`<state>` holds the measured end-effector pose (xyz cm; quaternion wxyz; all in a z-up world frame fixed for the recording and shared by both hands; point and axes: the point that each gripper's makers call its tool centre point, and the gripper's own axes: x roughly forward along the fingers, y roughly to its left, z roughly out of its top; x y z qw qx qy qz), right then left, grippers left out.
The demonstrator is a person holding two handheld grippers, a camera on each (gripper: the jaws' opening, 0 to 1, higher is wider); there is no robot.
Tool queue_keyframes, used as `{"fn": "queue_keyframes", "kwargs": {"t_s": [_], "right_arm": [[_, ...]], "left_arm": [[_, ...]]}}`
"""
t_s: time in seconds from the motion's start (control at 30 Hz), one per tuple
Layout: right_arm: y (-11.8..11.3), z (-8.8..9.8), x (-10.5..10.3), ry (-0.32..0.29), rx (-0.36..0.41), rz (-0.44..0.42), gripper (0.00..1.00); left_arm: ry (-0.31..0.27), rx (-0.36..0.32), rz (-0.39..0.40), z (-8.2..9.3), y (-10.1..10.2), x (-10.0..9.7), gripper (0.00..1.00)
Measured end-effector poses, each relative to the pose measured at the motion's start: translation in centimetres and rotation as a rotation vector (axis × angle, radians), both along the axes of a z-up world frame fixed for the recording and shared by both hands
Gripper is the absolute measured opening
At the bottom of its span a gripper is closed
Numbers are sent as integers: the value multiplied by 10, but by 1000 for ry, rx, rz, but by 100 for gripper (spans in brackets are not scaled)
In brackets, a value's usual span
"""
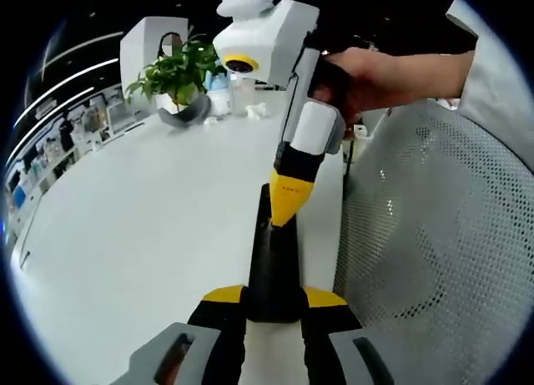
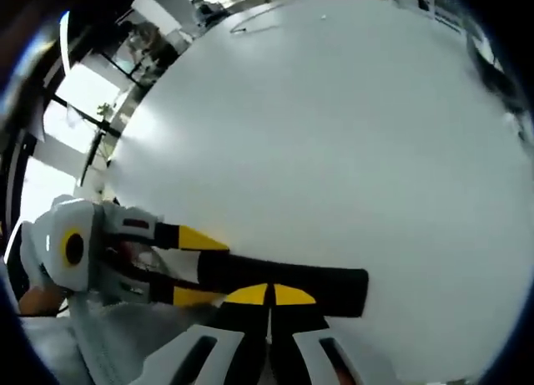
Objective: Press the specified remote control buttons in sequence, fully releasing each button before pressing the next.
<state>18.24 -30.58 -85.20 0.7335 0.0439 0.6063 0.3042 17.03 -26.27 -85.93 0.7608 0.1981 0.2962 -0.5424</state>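
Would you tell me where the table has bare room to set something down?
The white table is bare from the potted plant and bottles at its far edge down to the remote, held by the left gripper. It is crowded at the remote: the right gripper presses there, with the mesh chair alongside.

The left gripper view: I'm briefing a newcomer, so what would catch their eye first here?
First the black remote, clamped between the left tongs at the bottom, over the white table. Then the right tongs, yellow-tipped and shut, touching the remote's far end. Behind, a potted plant stands at the table's far edge, and a mesh chair back is beside the table.
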Motion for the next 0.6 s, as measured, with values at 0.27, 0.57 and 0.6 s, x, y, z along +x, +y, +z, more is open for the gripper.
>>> {"fn": "queue_keyframes", "kwargs": {"t_s": [0.27,0.57,0.6], "right_arm": [[-6,8,6,-51,30,-59,0],[-1,1,-3,-35,-6,0,0],[-1,0,-3,-36,-6,-2,0]], "left_arm": [[-2,0,-2,0,0,0,24],[-4,-1,-1,0,0,0,24],[-4,-1,-1,0,0,0,24]]}}
